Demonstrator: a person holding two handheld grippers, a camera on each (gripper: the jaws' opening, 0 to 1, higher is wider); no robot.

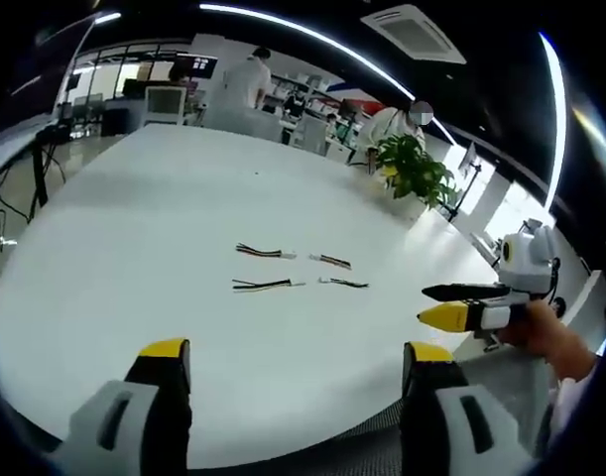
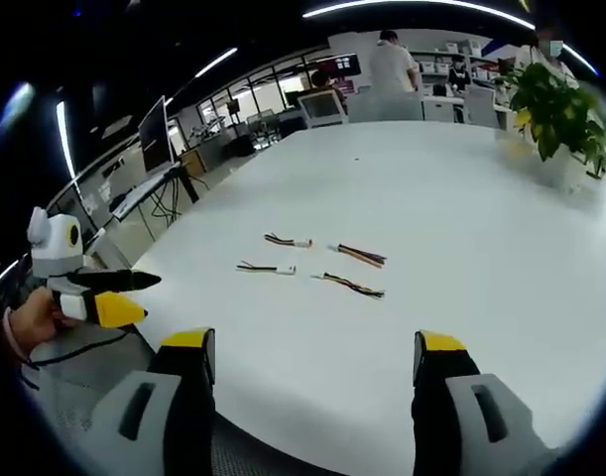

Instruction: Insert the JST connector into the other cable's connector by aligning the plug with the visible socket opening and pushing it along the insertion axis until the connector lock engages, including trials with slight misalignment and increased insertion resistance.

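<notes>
While both grippers hover over the white table (image 1: 134,228), nothing is gripped
Left gripper (image 1: 298,362): lower frame, jaws wide apart, empty
Right gripper (image 2: 317,352): lower frame, jaws spread, empty; in the left gripper view it enters at right, jaws nearly together
Cables: four short JST cables (image 1: 266,251) lie mid-frame, well apart from both grippers
Background: potted plant (image 1: 417,169), upper right

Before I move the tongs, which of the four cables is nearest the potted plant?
Start at the potted plant on the white table's far edge. Four short cables lie mid-table in two pairs; take the pair on the plant's side, then its farther one, the cable. Its red and dark wires set it apart.
</notes>
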